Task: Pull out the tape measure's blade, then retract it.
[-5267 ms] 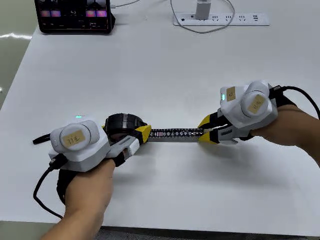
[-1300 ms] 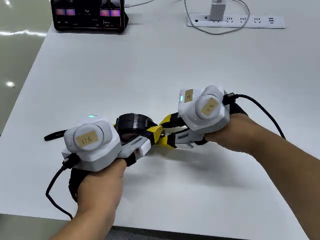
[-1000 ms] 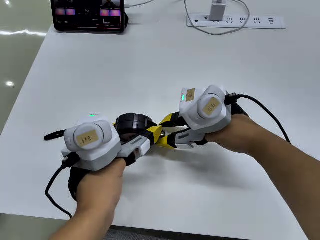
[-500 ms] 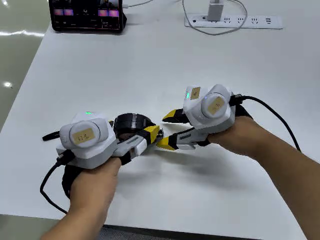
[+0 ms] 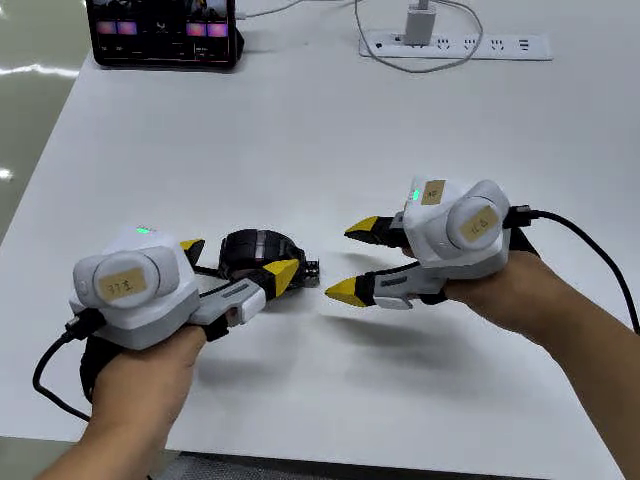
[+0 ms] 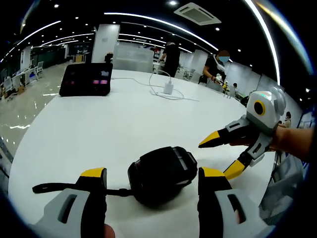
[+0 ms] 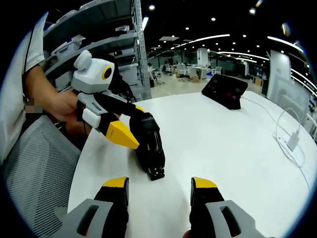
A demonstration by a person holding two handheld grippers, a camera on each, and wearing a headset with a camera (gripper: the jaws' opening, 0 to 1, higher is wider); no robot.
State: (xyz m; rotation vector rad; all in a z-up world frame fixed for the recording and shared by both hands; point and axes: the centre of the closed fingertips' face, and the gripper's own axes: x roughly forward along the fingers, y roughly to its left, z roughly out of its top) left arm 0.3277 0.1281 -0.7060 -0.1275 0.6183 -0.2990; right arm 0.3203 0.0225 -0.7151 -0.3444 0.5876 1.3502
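The black tape measure (image 5: 255,252) lies on the white table (image 5: 300,140), its blade fully wound in, with only the end hook (image 5: 311,268) poking out. My left gripper (image 5: 237,258) stands open, a yellow-tipped jaw on each side of the case; in the left gripper view the case (image 6: 163,173) sits between the jaws of the left gripper (image 6: 151,173), with a gap on the left side. My right gripper (image 5: 353,260) is open and holds nothing, a short way right of the hook. The right gripper view shows the tape measure (image 7: 151,141) ahead of the right gripper (image 7: 159,183).
A dark tablet (image 5: 160,30) stands at the table's far left. A white power strip (image 5: 455,45) with a charger and cable lies at the far edge. The tape measure's black wrist strap (image 6: 54,188) trails to the left. People stand in the background.
My right gripper has opened, let go of the blade's end and drawn back to the right. The left jaws have spread wider around the case.
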